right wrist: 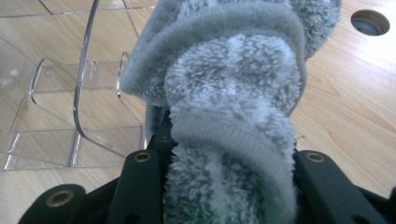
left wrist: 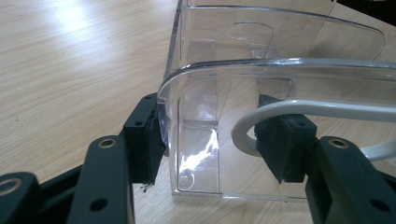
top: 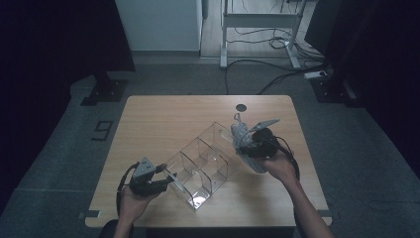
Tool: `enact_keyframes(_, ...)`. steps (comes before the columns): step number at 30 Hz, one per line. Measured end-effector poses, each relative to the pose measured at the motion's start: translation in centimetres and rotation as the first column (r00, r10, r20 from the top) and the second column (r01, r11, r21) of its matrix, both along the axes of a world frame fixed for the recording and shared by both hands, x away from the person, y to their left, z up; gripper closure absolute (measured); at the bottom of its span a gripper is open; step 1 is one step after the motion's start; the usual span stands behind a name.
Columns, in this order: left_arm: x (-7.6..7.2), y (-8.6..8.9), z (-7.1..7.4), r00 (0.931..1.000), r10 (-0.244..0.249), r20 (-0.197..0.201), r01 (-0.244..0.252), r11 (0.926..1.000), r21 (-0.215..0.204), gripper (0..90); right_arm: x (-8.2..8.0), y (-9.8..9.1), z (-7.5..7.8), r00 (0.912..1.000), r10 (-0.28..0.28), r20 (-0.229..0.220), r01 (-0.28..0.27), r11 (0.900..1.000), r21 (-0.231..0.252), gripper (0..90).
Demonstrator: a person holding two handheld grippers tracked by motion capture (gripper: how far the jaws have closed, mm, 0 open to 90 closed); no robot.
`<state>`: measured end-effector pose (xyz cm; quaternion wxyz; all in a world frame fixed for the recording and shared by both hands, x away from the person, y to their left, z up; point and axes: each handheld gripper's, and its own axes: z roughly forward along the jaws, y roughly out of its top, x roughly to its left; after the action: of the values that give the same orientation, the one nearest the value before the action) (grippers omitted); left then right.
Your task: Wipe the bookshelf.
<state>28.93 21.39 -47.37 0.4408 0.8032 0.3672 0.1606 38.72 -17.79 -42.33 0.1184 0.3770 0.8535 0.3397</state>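
Step in hand: a wipe-down of the clear plastic organiser with curved dividers (top: 200, 166), which lies just below the middle of the pale wooden bench (top: 163, 114), running from 7 to 1 o'clock.

Left gripper (top: 166, 179), at 7 o'clock of the organiser: jaws about half open, clamped on the organiser's end wall (left wrist: 173, 116), one pad outside and one inside. This hand steadies the piece.

Right gripper (top: 247, 144), at 2 o'clock of the organiser: jaws partly closed on a fluffy grey microfibre cloth (right wrist: 233, 93), which bulges out beyond them. The cloth hangs just beside the organiser's far end; contact cannot be confirmed.

Next move, as judged: bring the cloth onto the far wall or down into the end compartment, then draw it along while the left grip holds.

Clearances: the dividers are thin and upright and may snag the cloth. Open bench lies at 11 o'clock; the right edge is near the right hand. A round cable hole (top: 241, 107) sits at 12 o'clock.
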Motion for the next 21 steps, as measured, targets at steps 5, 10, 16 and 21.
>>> enact_keyframes(5, 0.0, 0.0, 0.0, 1.0000, 0.000, 0.000, 0.000, 1.0000, 0.001, 44.2, -0.2, -0.2, -0.8, 1.0000, -0.005, -0.008, 0.005, 1.0000, 0.003, 59.2)
enact_keyframes(10, 0.0, -0.1, 0.0, 1.0000, 0.000, 0.000, 0.000, 1.0000, 0.003, 44.2, -0.3, -0.4, -1.7, 0.9997, -0.011, -0.023, 0.011, 0.9998, 0.015, 59.4)
enact_keyframes(16, 0.0, -0.1, 0.0, 1.0000, -0.001, 0.000, 0.001, 1.0000, 0.002, 44.2, -0.3, -0.4, -2.8, 0.9993, -0.015, -0.035, 0.016, 0.9996, 0.023, 59.6)
enact_keyframes(21, 0.0, -0.1, 0.0, 1.0000, -0.003, 0.000, 0.003, 1.0000, 0.002, 44.1, -0.2, -0.3, -3.3, 0.9989, -0.018, -0.042, 0.019, 0.9996, 0.023, 59.7)
